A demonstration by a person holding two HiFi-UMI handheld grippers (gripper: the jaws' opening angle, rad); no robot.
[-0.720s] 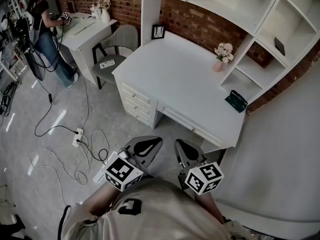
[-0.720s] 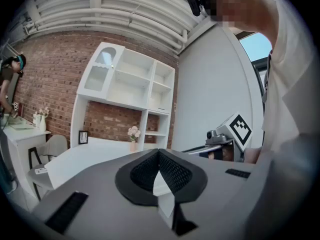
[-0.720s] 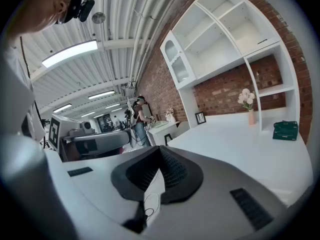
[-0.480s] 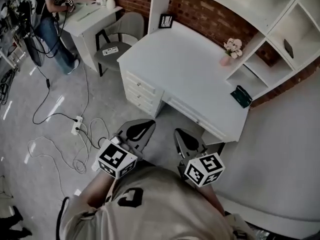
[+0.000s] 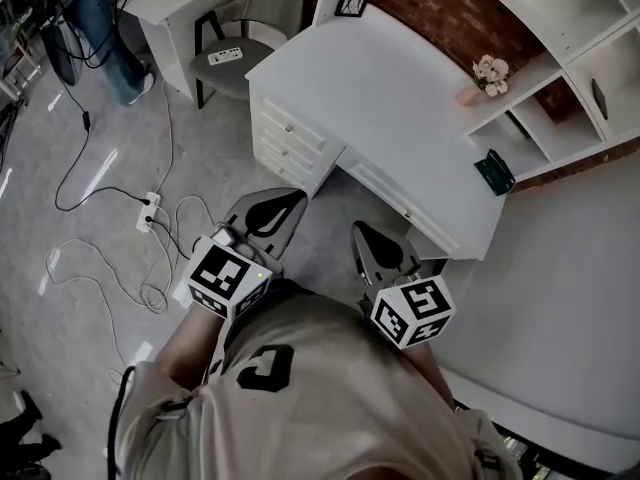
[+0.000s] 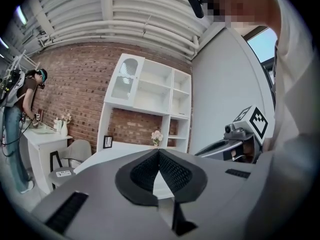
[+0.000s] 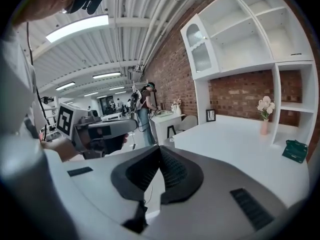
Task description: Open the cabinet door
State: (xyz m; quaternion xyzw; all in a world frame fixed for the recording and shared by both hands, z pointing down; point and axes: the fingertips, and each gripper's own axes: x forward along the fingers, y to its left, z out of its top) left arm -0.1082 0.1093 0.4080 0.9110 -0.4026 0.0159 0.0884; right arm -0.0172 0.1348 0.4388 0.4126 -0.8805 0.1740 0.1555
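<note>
Two grippers are in my hands, held side by side in front of my chest over the grey floor, short of the wide white desk [image 5: 400,98]. My left gripper [image 5: 280,206] has its ribbed black pads pressed together at the tip with nothing between them, as its own view shows [image 6: 159,156]. My right gripper [image 5: 368,236] matches it: pads meeting at the tip, nothing caught in them [image 7: 159,151]. Each carries its cube with square black-and-white markers, the left cube [image 5: 228,278] and the right cube [image 5: 412,311], close to my shirt.

The white cabinet door with the arched glass pane [image 6: 125,81] sits at the upper left of the white shelf unit that stands on the desk against the red brick wall [image 6: 70,84]. From my right gripper's view the same door [image 7: 200,51] hangs high above the desktop and looks shut. Both grippers are well apart from it, with the whole desk between us. I cannot make out its handle.

On the desk stands a small pink vase of pale flowers [image 5: 487,73] near the open shelves, and a black picture frame [image 5: 350,1] at the far left corner. A dark green case [image 5: 494,171] lies in the lowest shelf bay. A white power strip with trailing cables [image 5: 148,211] lies on the floor to my left, beyond it a grey chair [image 5: 245,38].
</note>
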